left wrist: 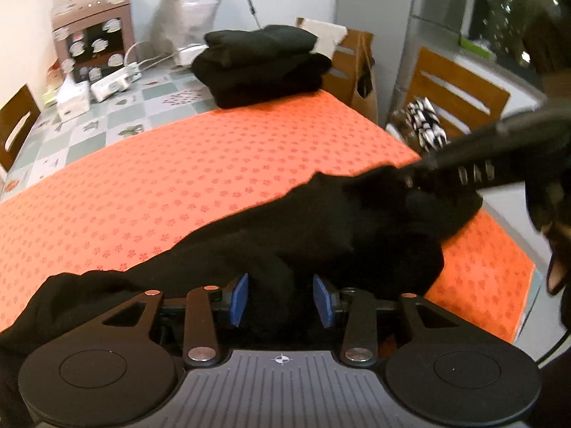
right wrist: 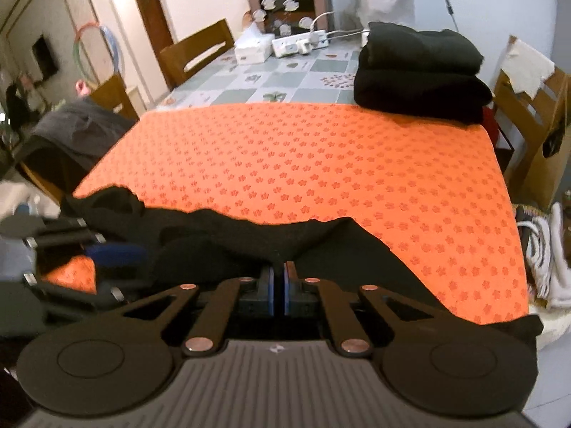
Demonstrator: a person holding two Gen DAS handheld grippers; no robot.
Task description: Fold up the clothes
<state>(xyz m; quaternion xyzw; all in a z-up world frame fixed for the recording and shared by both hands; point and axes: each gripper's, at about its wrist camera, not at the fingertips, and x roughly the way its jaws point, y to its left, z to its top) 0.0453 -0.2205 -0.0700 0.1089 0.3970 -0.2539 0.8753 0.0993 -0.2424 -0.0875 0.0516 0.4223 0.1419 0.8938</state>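
Right gripper [right wrist: 278, 278]: jaws together, clamped on the near edge of the black garment [right wrist: 221, 246], fabric tented up at the pinch. Left gripper [left wrist: 280, 299]: jaws apart, cloth bunched between the blue pads [left wrist: 239, 297], nothing pressing that I can see. Garment lies rumpled along the near edge of the orange mat [right wrist: 303, 164]. My worry: one-sided grip, so lifting could drag or twist it off the bench. Folded black stack [right wrist: 421, 71] sits at the mat's far corner.
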